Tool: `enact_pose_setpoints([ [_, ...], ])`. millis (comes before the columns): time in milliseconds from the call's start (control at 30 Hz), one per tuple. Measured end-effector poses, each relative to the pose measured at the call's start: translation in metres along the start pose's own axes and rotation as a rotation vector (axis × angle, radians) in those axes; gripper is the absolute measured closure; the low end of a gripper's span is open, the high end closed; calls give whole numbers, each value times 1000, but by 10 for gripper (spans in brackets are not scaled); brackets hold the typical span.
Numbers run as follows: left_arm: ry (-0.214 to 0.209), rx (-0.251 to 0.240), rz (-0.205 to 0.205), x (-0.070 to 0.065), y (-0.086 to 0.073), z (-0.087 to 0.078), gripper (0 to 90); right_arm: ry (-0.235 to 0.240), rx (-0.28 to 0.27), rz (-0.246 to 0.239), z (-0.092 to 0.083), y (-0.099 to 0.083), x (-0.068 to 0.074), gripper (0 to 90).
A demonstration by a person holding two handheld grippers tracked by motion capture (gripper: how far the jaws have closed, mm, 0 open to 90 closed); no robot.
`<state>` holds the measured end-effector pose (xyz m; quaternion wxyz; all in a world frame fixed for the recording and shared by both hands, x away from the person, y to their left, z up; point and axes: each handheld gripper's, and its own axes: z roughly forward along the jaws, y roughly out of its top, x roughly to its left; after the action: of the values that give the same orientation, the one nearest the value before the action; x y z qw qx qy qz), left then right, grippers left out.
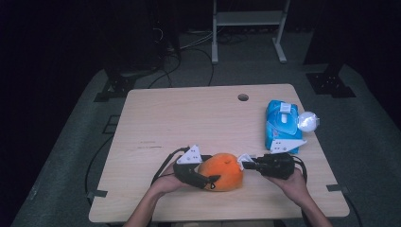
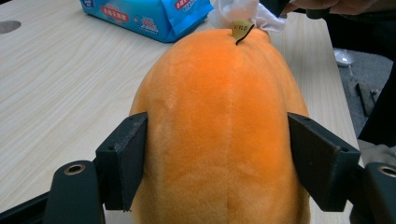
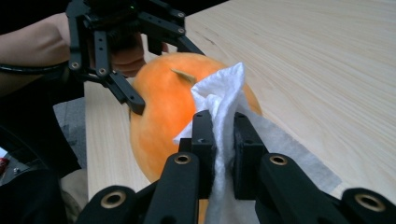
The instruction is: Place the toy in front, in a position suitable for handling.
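Observation:
An orange plush fruit (image 1: 221, 171) with a small stalk lies near the table's front edge. My left gripper (image 1: 204, 178) holds it from the left; in the left gripper view both black pads (image 2: 123, 161) press on the sides of the plush (image 2: 219, 130). My right gripper (image 1: 250, 164) comes in from the right, shut on a white wipe (image 1: 244, 158). In the right gripper view the wipe (image 3: 219, 93) sticks up between the closed jaws of that gripper (image 3: 224, 126) and rests against the stalk end of the plush (image 3: 163, 107). The left gripper (image 3: 163, 77) shows behind it.
A blue pack of wet wipes (image 1: 281, 123) lies at the table's right side, with a white crumpled wad (image 1: 307, 121) next to it at the edge. A round cable hole (image 1: 243, 97) is near the far edge of the wooden table (image 1: 189, 118). A white stand (image 1: 248, 19) stands on the floor behind.

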<state>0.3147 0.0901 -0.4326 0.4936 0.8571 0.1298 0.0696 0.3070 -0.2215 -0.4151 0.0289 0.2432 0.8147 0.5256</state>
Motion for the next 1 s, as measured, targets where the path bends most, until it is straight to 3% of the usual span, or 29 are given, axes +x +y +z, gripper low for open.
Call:
enact_pose_setpoints([
  [233,13,23,74,-11,9,5,256,32,-18,-36,15,14,12,812],
  [467,16,29,103,-16,11,7,255,60,-25,-75,24,23,25,812],
  [600,8,18,83,-12,9,5,257,38,-12,-87,20,22,23,813],
  [733,-5,1,37,-4,3,2,258,22,-9,-42,13,11,11,813],
  [900,2,0,36,-6,6,4,257,-5,3,-18,2,4,5,813],
  [1000,18,9,49,-11,10,6,255,-8,1,-38,4,9,10,812],
])
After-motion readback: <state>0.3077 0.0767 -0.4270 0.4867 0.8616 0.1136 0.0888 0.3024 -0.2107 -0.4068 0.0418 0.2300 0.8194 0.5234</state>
